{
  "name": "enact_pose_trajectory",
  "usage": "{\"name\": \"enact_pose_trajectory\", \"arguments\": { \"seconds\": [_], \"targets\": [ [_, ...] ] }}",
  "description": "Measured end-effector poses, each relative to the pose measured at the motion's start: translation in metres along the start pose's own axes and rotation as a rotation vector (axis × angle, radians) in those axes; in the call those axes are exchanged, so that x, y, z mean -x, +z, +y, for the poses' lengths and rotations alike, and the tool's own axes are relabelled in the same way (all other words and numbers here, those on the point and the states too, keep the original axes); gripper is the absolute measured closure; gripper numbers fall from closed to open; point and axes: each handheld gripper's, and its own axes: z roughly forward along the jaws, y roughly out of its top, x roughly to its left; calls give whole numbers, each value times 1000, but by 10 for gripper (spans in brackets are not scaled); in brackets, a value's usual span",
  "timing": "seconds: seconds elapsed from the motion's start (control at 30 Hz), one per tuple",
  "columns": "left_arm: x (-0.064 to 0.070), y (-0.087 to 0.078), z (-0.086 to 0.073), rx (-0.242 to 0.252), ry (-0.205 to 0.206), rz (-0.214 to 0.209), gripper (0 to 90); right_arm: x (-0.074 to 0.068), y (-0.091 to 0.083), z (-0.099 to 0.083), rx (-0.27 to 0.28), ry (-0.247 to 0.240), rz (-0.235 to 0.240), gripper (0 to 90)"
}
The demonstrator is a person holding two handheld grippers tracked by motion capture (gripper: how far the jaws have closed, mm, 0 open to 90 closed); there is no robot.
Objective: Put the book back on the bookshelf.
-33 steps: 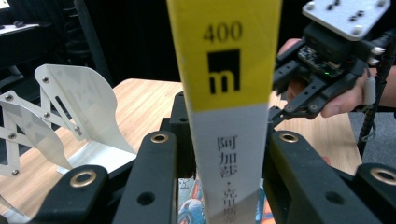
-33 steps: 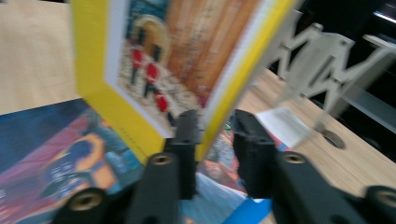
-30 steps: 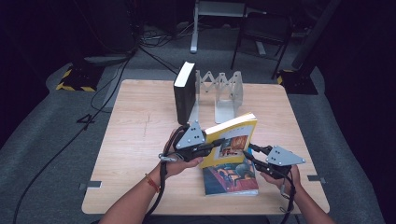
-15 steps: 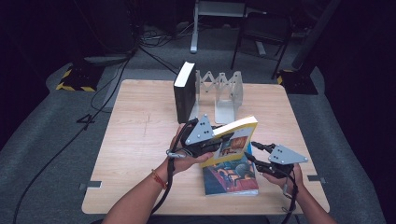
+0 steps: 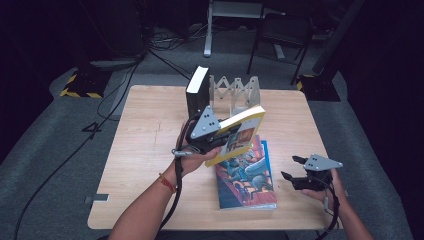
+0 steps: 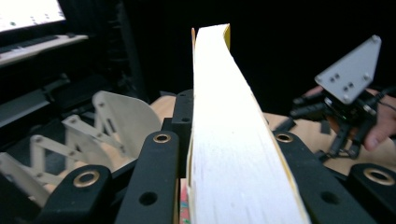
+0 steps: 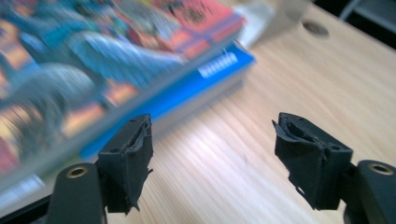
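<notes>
1 yellow book (image 5: 243, 131) held, 2 stacked bks (image 5: 246, 175)

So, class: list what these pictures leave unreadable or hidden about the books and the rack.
- Yellow-edged paperback book: cover hidden in the left gripper view, page edge faces the camera.
- Colourful flat book: artwork blurred in the right gripper view.
- Black upright book: title too small in the high view.

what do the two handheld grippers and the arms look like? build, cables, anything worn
Both grippers, left gripper and right gripper, are black with two jaws and brass-ringed holes, each topped by a grey three-cornered plate with small holes. The right one's pads look frayed. A black cable trails from each. Forearms are bare; the left wrist wears a red-orange bracelet.
</notes>
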Motion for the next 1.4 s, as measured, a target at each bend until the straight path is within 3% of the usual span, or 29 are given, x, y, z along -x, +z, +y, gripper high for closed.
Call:
{"name": "enact_pose_trajectory", "arguments": {
  "seconds": [0.1, 0.13, 0.17, 0.27, 0.43, 0.57, 0.6, 0.7, 0.83, 1.1, 1.23, 1.4],
  "targets": [
    [-12, -8, 6, 11, -6, 73, 742, 9, -5, -13, -19, 46, -28, 272],
    [-12, -8, 6, 11, -6, 73, 742, 9, -5, -13, -19, 46, -28, 272],
    [-21, -11, 8, 10, -19, 110, 742, 14, -7, -19, -20, 73, -41, 272],
    [-30, -14, 8, 13, -38, 147, 742, 17, -6, -23, -28, 99, -49, 272],
    [-50, -25, 5, 0, -77, 278, 742, 22, -1, -28, -62, 117, -87, 273],
    [-62, -29, -2, -23, -129, 371, 744, 19, 8, -30, -108, 90, -84, 272],
    [-62, -29, -2, -23, -129, 371, 743, 19, 8, -30, -108, 90, -84, 272],
    [-66, -24, -8, -52, -160, 433, 743, 13, 15, -29, -142, 60, -71, 275],
    [-67, -14, -13, -70, -168, 452, 743, 8, 18, -28, -161, 32, -64, 273],
    [-75, 13, -17, -93, -209, 512, 743, 7, 21, -29, -166, 31, -63, 272],
    [-82, 25, -20, -105, -215, 500, 742, 7, 22, -29, -167, 21, -54, 272],
    [-89, 38, -23, -119, -237, 524, 742, 4, 24, -29, -177, 7, -38, 269]
  ]
}}
